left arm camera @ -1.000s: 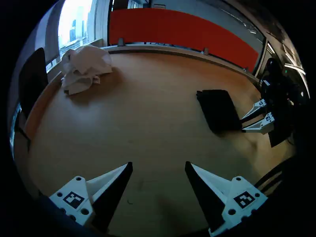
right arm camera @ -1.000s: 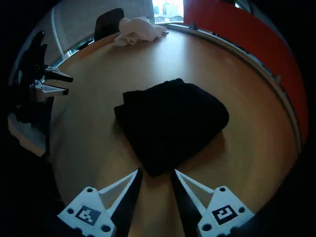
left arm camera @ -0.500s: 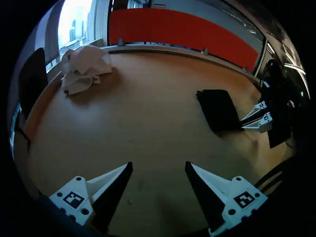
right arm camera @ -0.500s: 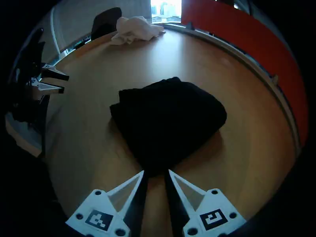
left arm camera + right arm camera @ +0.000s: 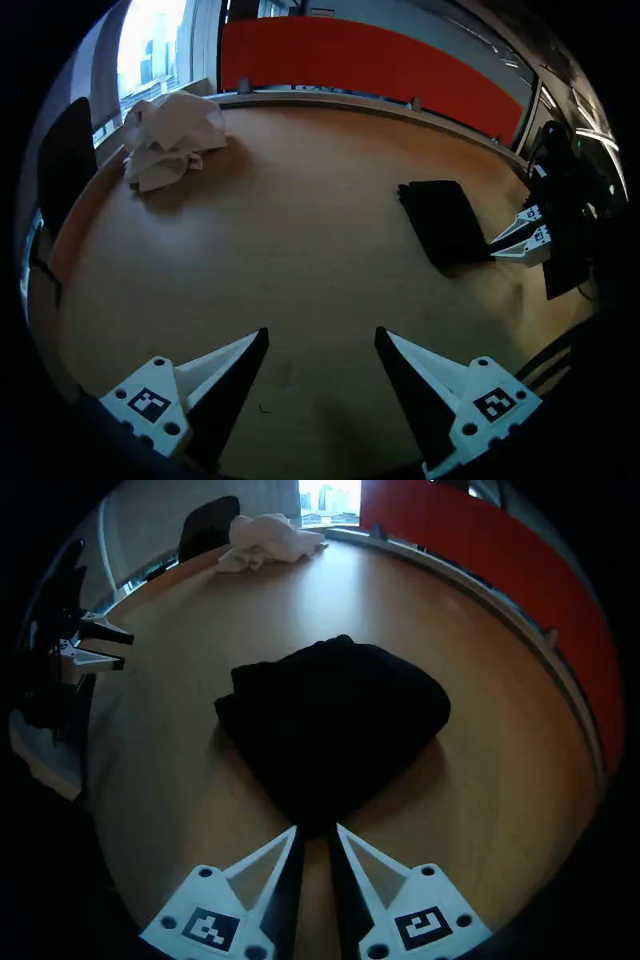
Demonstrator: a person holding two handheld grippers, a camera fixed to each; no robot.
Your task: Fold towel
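Observation:
A folded black towel lies on the round wooden table. My right gripper has its fingers drawn close together on the towel's near corner, with dark cloth between the tips. From the left gripper view the same black towel lies at the right of the table, and the right gripper pinches its near edge. My left gripper is open over bare wood, well apart from the towel and holding nothing. The left gripper also appears far left in the right gripper view.
A heap of crumpled white towels sits at the table's far edge near the window, white towels in the other view. A dark chair stands beside them. A red panel runs behind the table.
The right gripper's fingers have narrowed from a wide gap to a thin one around the black towel's near corner. The left gripper has stayed still and open.

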